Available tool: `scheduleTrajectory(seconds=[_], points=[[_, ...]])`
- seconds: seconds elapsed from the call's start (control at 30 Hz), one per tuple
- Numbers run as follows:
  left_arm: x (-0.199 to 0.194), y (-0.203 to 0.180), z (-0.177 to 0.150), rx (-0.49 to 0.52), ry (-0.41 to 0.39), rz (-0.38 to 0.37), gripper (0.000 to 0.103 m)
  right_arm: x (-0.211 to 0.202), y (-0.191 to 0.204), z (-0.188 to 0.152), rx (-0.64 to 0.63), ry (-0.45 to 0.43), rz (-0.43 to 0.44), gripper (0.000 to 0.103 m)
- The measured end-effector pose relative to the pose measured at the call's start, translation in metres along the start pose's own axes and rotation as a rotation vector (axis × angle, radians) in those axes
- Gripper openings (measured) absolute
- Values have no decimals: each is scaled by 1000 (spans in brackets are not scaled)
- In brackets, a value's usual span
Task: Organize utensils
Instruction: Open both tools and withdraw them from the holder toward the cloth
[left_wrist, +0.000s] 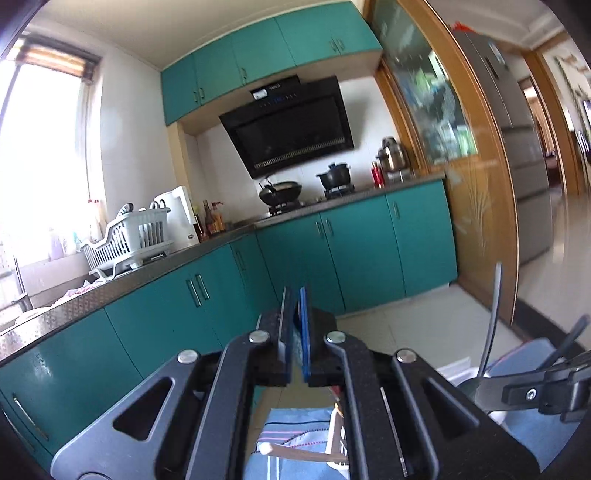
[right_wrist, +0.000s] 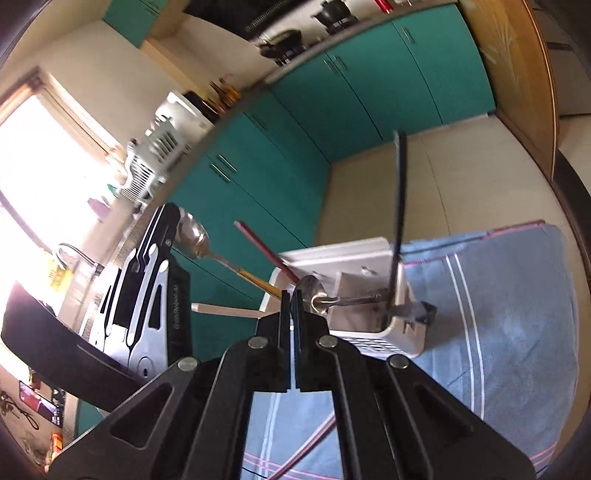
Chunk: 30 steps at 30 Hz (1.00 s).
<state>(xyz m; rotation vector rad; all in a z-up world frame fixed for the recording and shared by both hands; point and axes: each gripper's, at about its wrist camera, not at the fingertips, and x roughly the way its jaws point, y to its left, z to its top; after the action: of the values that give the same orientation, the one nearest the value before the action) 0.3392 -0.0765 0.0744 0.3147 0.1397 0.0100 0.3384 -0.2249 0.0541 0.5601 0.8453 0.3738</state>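
In the right wrist view a white utensil holder (right_wrist: 373, 325) lies on a blue striped cloth (right_wrist: 498, 332). It holds a steel spoon (right_wrist: 192, 236), a red chopstick (right_wrist: 262, 251), a pale chopstick (right_wrist: 225, 310), a dark utensil (right_wrist: 400, 192) and a ladle (right_wrist: 314, 295). My right gripper (right_wrist: 292, 295) is shut and empty, its tips just before the ladle bowl. My left gripper (left_wrist: 295, 295) is shut, raised and facing the kitchen; it also shows in the right wrist view (right_wrist: 147, 295), left of the holder. A chopstick (right_wrist: 306, 443) lies on the cloth below.
Teal cabinets (left_wrist: 332, 251) run under a counter with a white dish rack (left_wrist: 129, 236), a wok (left_wrist: 280, 192) and pots. A wooden door frame (left_wrist: 476, 184) and a fridge (left_wrist: 517, 147) stand at the right. A tiled floor (right_wrist: 424, 184) lies beyond the cloth.
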Motion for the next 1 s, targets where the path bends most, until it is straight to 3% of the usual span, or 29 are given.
scheduleTrajectory(seconds=[0.2,0.37,0.53,0.57,0.6,0.67,0.77,0.83,0.93,1.0], points=[[10,-2,-13,-8,46,-16,7,5,-8,-6,-15,9,-59,2],[-2,10,-11,-59,37,-40,29,0,-2,-12,-54,-17,-84,18],[-39,38,-13,-146,28,-82,40,-25,12,-26,-109,-91,-84,23],[-54,46,-17,-154,23,-89,46,-40,18,-34,-134,-126,-80,25],[-66,50,-22,-148,19,-95,52,-52,25,-43,-160,-154,-77,28],[-96,56,-45,-85,38,-110,55,-77,37,-68,-217,-197,-73,46],[-111,55,-95,-16,185,-124,56,-96,43,-119,-322,-197,-105,49],[-103,55,-142,-20,353,-175,56,-84,33,-147,-322,-140,-131,49],[-90,54,-188,-59,526,-199,55,-30,-3,-181,-241,12,-217,49],[-91,51,-206,-64,587,-206,56,9,-28,-197,-195,94,-346,49]])
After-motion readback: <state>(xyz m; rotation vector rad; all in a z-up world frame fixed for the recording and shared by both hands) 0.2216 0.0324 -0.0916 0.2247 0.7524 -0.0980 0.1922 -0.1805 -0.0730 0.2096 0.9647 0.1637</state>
